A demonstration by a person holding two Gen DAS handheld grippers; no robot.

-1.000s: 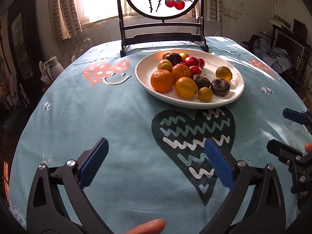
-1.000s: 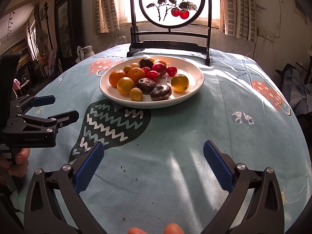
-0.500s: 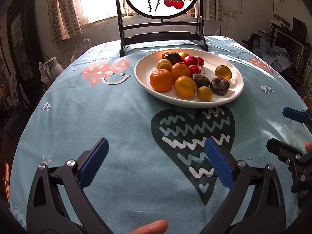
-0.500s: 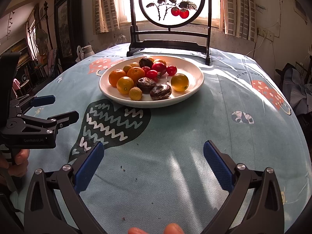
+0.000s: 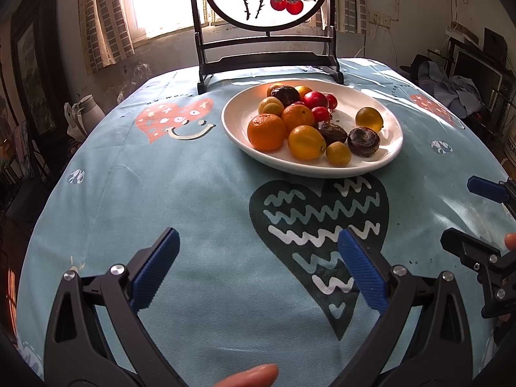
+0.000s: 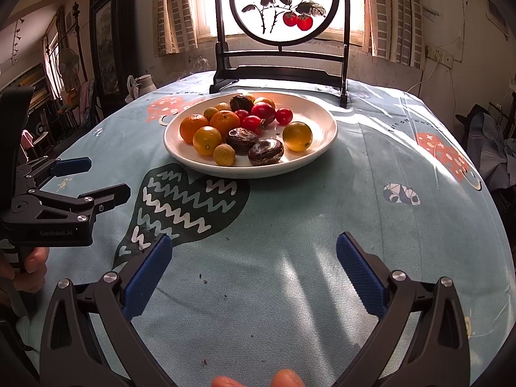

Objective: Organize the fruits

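A white plate [image 5: 238, 122] heaped with fruit is seen on the blue tablecloth [image 5: 161, 200], toward 12 o'clock from both grippers and well apart from them. On the plate, two oranges [image 5: 266, 131] are grouped at 9 o'clock, red tomatoes [image 6: 262, 112] near the centre, two dark wrinkled fruits [image 6: 266, 151] at 6 o'clock, and a yellow-green fruit [image 6: 297, 136] alone at 3 o'clock. The left gripper [image 5: 258, 267] is held spread wide above the cloth, with nothing between its blue pads. The right gripper [image 6: 254, 267] is likewise parted fully and nothing is gripped. A framed round screen [image 6: 280, 3] is stood behind the plate at 12 o'clock.
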